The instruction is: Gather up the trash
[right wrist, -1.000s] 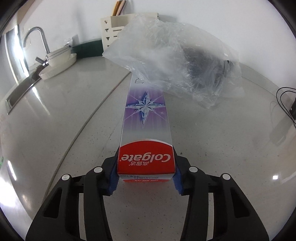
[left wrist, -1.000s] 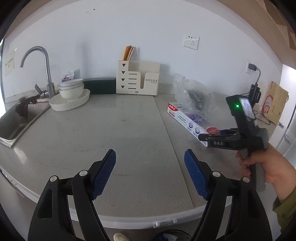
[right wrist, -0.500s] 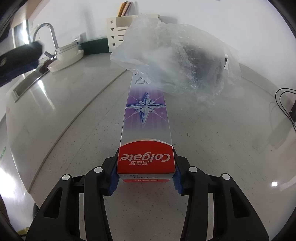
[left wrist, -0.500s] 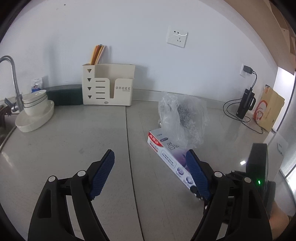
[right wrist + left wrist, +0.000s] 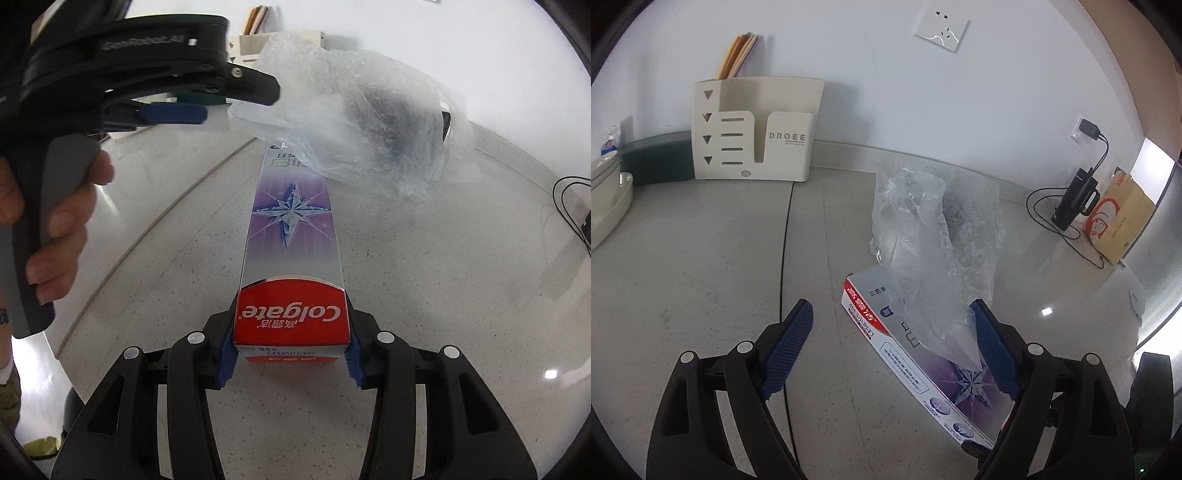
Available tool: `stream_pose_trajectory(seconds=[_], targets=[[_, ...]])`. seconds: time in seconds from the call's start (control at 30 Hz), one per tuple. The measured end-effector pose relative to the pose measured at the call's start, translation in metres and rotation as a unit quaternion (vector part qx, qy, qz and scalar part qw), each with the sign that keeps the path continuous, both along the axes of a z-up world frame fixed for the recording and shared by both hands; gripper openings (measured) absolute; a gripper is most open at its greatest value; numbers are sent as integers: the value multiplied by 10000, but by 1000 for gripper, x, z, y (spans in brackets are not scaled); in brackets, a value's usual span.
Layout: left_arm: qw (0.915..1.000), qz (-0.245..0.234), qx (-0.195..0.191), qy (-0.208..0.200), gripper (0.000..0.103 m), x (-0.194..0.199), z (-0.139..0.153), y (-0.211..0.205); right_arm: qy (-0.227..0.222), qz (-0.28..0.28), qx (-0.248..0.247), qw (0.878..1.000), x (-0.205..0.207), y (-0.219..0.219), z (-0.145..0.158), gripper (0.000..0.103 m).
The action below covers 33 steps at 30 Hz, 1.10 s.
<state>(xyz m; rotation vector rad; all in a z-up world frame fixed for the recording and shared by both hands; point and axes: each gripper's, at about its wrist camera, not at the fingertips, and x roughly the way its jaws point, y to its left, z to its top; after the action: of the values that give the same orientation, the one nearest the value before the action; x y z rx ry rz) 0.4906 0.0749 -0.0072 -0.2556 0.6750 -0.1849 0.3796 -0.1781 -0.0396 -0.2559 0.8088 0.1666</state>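
1. We have the right tool (image 5: 291,354) clamped on the red end of the toothpaste box (image 5: 293,229); its pads press both side faces. The box lies flat on the grey worktop (image 5: 443,295), its long axis running straight away from that tool toward the back wall.

2. The clear plastic bag (image 5: 938,236) sits crumpled over the far end of the box, part of it draped on the box's top face, with something dark inside that we cannot make out.

3. Our left tool (image 5: 892,347) comes in from the left side of the box, above the worktop, its jaws wide apart — they have just been opening further. A tail of the bag and the far part of the box lie between its pads, but nothing is pressed yet. This is the hand nearer the bag.

4. We judge the next move to be a grip on the bag by the left tool; the box lies slantwise across the gap, so a careless closing could pinch the carton as well.

5. Around us: a cream holder (image 5: 757,129) with sticks at the back wall, a dish rack (image 5: 605,214) far left, a black charger with cables (image 5: 1075,199) and a brown paper bag (image 5: 1123,221) at right — all well apart from the work.
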Motion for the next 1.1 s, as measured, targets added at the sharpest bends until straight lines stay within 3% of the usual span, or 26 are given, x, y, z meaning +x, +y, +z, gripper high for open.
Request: stream_pose_trajectory(seconds=[0.17,0.23,0.3,0.37,0.57,0.73,0.87,1.1], targets=[[9995,-215,-224,98,69,12,-6,-5,-30,23,36,10000,1,-3,-1,47],[9991,-313,-215,170,54,17,-8,-11,-39,25,46,10000,1,-5,-2,47],[9988,-259,-119,388,17,24,-13,-16,-45,31,58,10000,1,-4,-3,47],[9987,-168,48,478,6,27,-15,-19,-44,24,92,9999,0,-5,-4,47],[9995,313,-21,-84,4,-8,10,5,-158,-159,125,9997,-7,-14,-3,46],[9934,924,-107,-674,4,-62,35,43,-387,-256,261,9986,-27,-24,3,46],[9871,1335,31,-884,4,-101,43,63,-499,-285,319,9978,-40,-30,7,46],[9821,1532,359,-1039,4,-147,45,65,-740,-436,421,9954,-73,-41,22,46]])
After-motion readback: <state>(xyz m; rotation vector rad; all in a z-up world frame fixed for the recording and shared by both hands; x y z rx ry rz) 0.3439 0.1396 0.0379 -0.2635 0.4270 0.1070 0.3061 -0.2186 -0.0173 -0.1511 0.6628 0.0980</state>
